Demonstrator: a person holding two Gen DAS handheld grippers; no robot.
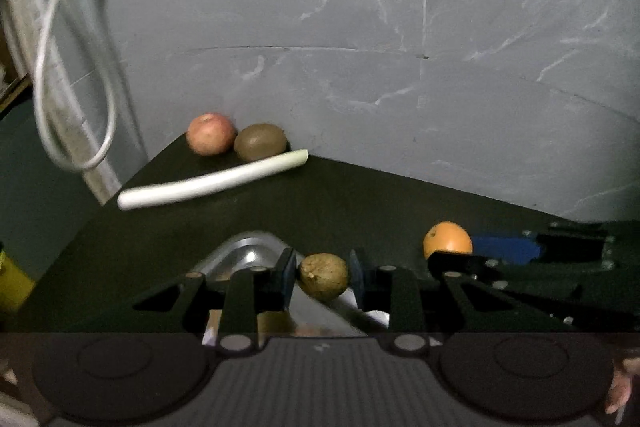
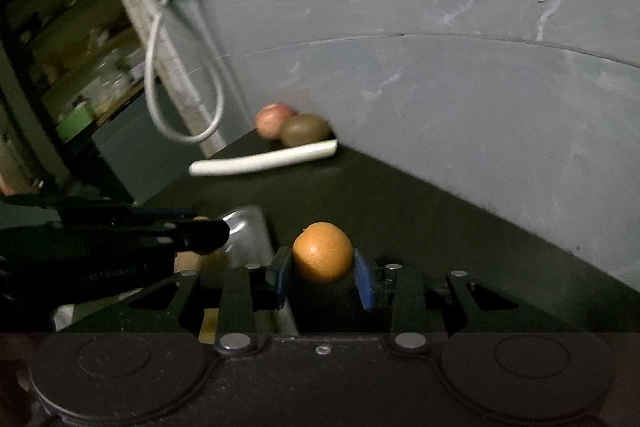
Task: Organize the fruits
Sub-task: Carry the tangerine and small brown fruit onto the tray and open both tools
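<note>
My left gripper (image 1: 323, 277) is shut on a brownish-green round fruit (image 1: 324, 275), held above a shiny metal tray (image 1: 248, 253). My right gripper (image 2: 323, 265) is shut on an orange (image 2: 323, 258), just right of the tray (image 2: 248, 231). The orange also shows in the left wrist view (image 1: 447, 238) with the right gripper's blue pad behind it. The left gripper's dark body (image 2: 120, 239) reaches in from the left in the right wrist view. At the table's far corner lie a red apple (image 1: 211, 139), a kiwi (image 1: 260, 142) and a white leek stalk (image 1: 212, 183).
The dark table (image 1: 360, 203) meets a grey marbled wall (image 1: 400, 47) behind. A white cable loop (image 1: 72, 87) hangs from a post at the far left. A yellow object (image 1: 12, 283) sits off the table's left edge.
</note>
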